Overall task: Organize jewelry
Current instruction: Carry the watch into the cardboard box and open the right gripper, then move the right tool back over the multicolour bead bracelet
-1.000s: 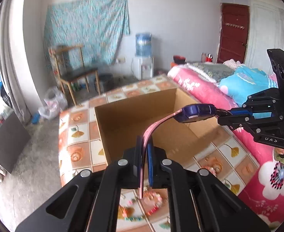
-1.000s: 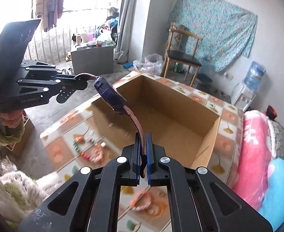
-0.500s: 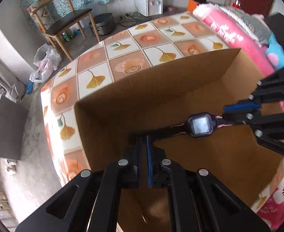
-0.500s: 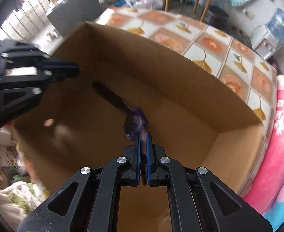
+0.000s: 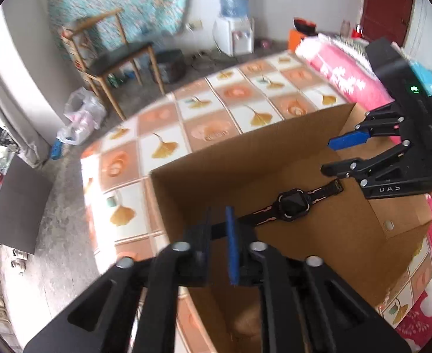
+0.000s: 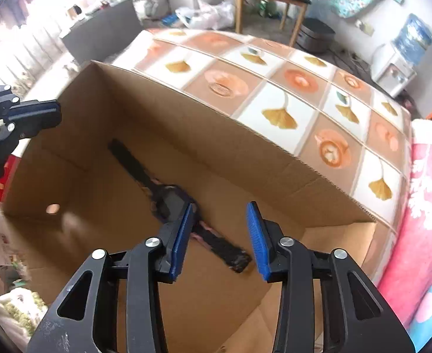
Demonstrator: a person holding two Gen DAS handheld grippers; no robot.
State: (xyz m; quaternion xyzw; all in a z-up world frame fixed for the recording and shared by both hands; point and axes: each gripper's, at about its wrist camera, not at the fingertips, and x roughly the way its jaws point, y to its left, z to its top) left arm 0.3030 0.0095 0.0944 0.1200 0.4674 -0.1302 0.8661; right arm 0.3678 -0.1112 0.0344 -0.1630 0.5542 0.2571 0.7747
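Watch point(image 6: 174, 200) flat in box point(image 6: 245, 147); both tongs just opened.

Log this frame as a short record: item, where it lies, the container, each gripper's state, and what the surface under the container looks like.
item: watch, dark case, strap stretched out straight
location: inside the cardboard box, apparently on its floor
left gripper: jaws have just been opening; narrow gap, one strap end between the pads, no clear pressing
right gripper: jaws have just been opening; wide apart above the other strap end, holding nothing
surface: tablecloth with a ginkgo-leaf and teacup tile pattern
background: wooden chair, water dispenser
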